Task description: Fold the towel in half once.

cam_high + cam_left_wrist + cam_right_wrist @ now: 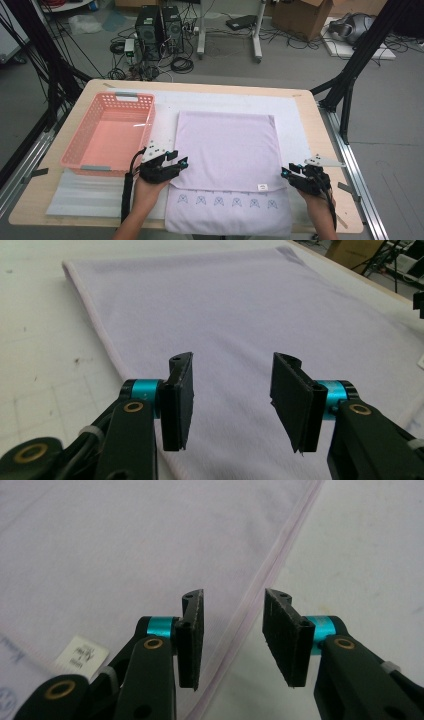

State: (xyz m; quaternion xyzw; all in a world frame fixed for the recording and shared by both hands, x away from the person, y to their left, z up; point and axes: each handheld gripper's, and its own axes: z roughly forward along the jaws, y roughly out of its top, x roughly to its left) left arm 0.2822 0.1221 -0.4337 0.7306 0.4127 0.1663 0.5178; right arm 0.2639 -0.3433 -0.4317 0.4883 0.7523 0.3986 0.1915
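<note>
- Lilac towel (227,155) lies flat on the white mat (295,120), mid-table, near end folded over with a row of printed motifs (227,201).
- Left gripper (184,162) sits at the towel's left edge, jaws apart, nothing between them.
- Right gripper (284,172) mirrors it at the right hem, jaws apart and straddling the hem, no clamp yet.
- Symmetric placement looks like setup for a two-sided pinch and fold.
- Pink basket (107,135) waits just left, likely the drop-off.
- Label (82,656) text is unreadable; towel's near edge is cut off by the frame.
</note>
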